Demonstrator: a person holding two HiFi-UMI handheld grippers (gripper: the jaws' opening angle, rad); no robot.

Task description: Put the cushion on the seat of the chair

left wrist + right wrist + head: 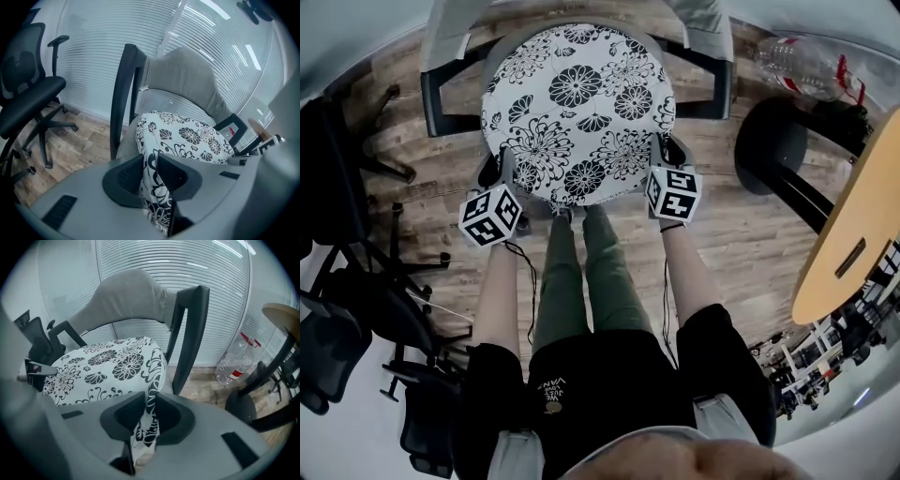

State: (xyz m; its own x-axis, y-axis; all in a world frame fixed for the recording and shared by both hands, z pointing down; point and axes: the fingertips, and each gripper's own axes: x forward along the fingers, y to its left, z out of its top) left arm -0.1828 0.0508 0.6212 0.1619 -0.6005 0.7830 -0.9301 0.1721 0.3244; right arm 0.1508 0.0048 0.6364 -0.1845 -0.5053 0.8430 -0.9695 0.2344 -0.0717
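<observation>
The left hand-held gripper (pixel 150 161) is clamped on the near-left edge of the floral cushion (pixel 578 103). The cushion lies over the seat of the grey chair (pixel 441 94). The right hand-held gripper (pixel 151 411) pinches its near-right edge.

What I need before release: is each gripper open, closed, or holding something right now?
Left gripper: closed, holding the cushion by its edge.
Right gripper: closed, holding the cushion by its opposite edge.

seat (pixel 125 143): mostly under cushion (pixel 577 103) | chair back (pixel 705 23): cut off, 12 o'clock | table (pixel 862 216): cut off, 3 o'clock | bottle (pixel 806 64) label: unreadable
</observation>
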